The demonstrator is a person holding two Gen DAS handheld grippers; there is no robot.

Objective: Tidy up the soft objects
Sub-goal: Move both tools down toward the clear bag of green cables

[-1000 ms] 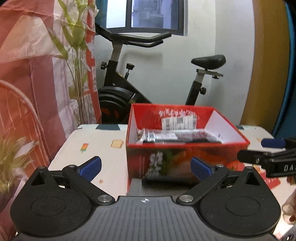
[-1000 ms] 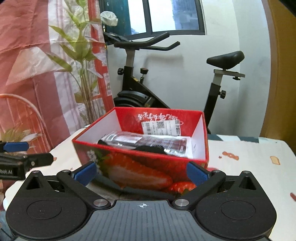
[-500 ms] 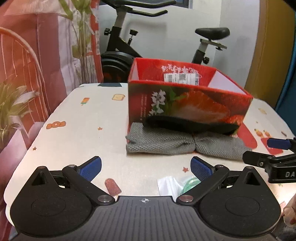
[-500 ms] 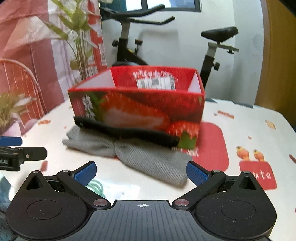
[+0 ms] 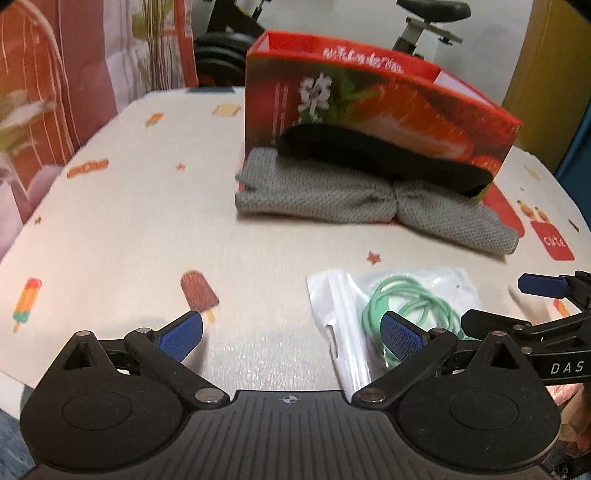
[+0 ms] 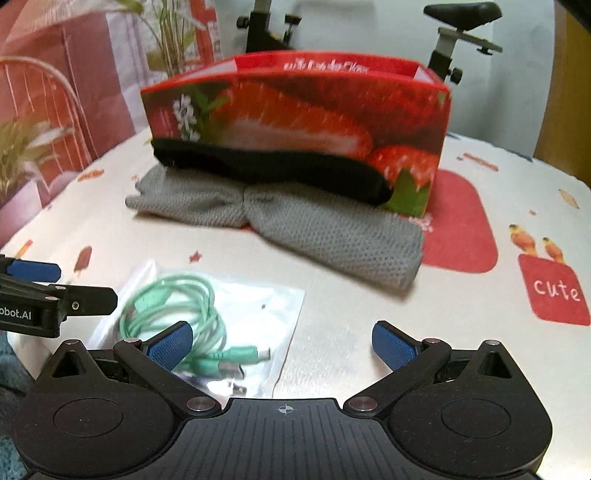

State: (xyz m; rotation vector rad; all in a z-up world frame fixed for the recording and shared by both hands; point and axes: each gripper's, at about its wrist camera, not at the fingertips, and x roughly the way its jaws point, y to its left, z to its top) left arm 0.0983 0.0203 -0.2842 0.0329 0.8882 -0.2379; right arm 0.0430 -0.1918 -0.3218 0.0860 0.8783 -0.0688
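Tablecloth (image 6: 461, 332) patch reads "cute" (image 6: 556, 290); left tool (image 6: 33, 291) marked "obot.AI"

It was a home: an exercise bike (image 6: 458, 33) stood by the wall behind a table (image 5: 129, 221) under a cartoon-print cloth, with red curtains (image 5: 44, 81) and a houseplant (image 6: 173, 33) beside it.

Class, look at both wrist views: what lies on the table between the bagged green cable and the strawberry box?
Two soft things: a grey knitted cloth nearest the green cable, then a black fabric piece against the strawberry box. Both views show it.
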